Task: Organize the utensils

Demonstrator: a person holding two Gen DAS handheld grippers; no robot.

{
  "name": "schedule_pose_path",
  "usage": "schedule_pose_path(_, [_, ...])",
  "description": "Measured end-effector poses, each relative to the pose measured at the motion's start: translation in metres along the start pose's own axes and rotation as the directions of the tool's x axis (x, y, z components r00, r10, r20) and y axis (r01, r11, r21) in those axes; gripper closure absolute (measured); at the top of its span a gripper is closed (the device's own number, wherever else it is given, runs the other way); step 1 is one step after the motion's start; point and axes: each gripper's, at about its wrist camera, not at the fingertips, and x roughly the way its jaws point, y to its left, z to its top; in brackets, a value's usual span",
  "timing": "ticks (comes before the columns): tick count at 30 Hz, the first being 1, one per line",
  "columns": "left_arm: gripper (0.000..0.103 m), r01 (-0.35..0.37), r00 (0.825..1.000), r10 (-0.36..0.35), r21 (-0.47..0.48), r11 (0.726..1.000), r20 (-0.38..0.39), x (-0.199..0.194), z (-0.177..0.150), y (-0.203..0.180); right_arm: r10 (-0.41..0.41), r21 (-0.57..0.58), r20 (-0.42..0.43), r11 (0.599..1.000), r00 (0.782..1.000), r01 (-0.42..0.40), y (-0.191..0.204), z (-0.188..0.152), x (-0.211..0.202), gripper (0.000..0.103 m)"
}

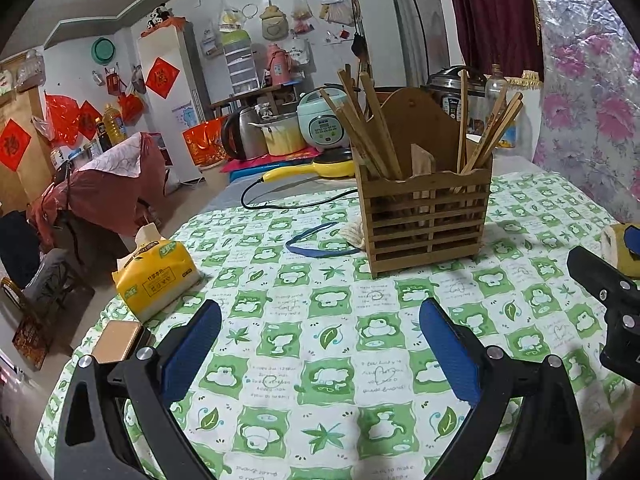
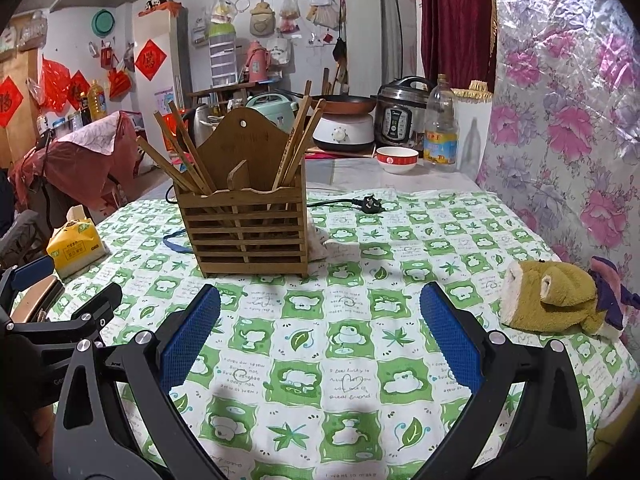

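Note:
A slatted wooden utensil holder (image 1: pixel 426 220) stands upright on the green-and-white checked tablecloth (image 1: pixel 320 360). It shows in the right wrist view too (image 2: pixel 244 232). Several wooden chopsticks (image 1: pixel 368 128) lean in its left compartment and several more (image 1: pixel 490 132) in its right one; they also show in the right wrist view (image 2: pixel 180 152). My left gripper (image 1: pixel 320 344) is open and empty, over the cloth in front of the holder. My right gripper (image 2: pixel 320 336) is open and empty, also short of the holder. The right gripper shows at the right edge of the left wrist view (image 1: pixel 608 300).
A yellow tissue pack (image 1: pixel 156 276) and a brown box (image 1: pixel 116 340) lie at the table's left edge. A blue band (image 1: pixel 316 240) lies left of the holder. A plush toy (image 2: pixel 556 300) lies at the right. A black plug and cord (image 2: pixel 368 202), a bowl (image 2: pixel 397 159) and kitchen appliances are behind.

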Motion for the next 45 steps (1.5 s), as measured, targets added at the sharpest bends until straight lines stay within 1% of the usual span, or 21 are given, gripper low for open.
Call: schedule_pose_path(45, [0.006,-0.009,1.000,0.009,0.005,1.000,0.002,-0.0014,-0.0001,0.0021,-0.006,-0.001,0.012,1.000,1.000,0.006,-0.0019,0.0038,-0.0034,0.006])
